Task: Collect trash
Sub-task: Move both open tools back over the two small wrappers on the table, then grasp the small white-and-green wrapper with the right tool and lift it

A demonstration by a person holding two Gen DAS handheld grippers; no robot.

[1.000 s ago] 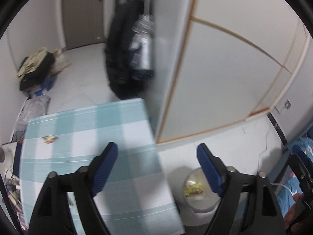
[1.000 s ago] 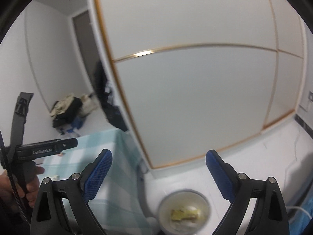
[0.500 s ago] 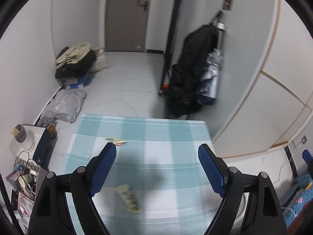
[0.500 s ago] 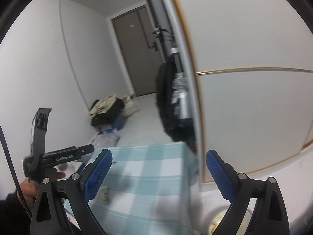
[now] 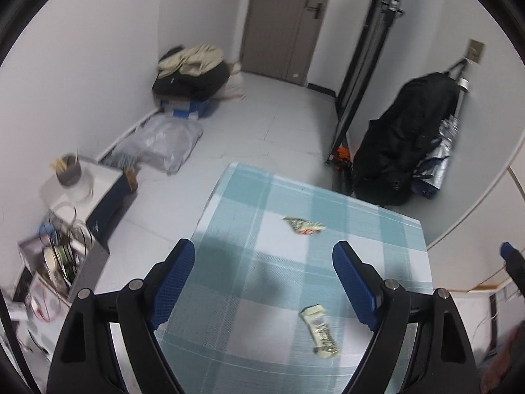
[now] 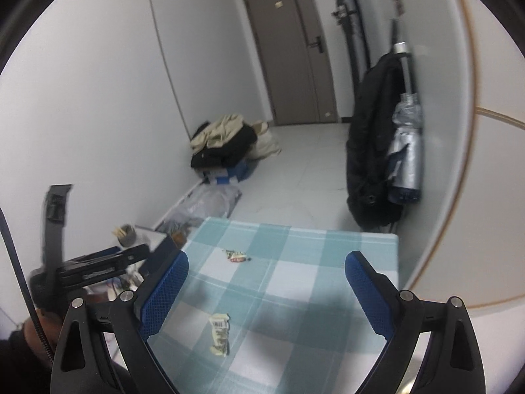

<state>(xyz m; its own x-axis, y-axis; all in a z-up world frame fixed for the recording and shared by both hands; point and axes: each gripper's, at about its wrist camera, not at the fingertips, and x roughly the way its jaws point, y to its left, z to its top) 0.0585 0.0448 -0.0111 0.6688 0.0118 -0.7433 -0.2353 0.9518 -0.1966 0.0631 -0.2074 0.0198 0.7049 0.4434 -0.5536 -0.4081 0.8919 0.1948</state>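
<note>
Moved: both grippers have swung off the white cabinet wall and the floor bin seen a second ago; both now face the checked table, and the bin is out of both views.
Left gripper: jaws spread wide, nothing between the blue pads, nothing held; opening unchanged over the last second. Hangs above the near part of the table, pointing down at it.
Right gripper: jaws wide apart, empty, also over the near table edge.
Table: teal and white checked cloth, far edge towards the door.
Cream wrapper: long crumpled strip lying flat on the near part of the cloth. In the left view it sits inside the frame of the fingers, nearer the right-hand pad, untouched. In the right view it lies nearer the left-hand pad.
Coloured wrapper: small crumpled piece with red and green print, further along the cloth, well apart from the cream one and beyond both sets of fingertips.
Person: a hand at the lower left of the right view grips the left tool's handle.
Room: dark coat hangs on the right wall; pile of clothes on the floor by the left wall; brown door at the far end.
Sharpness: both views slightly blurred.
</note>
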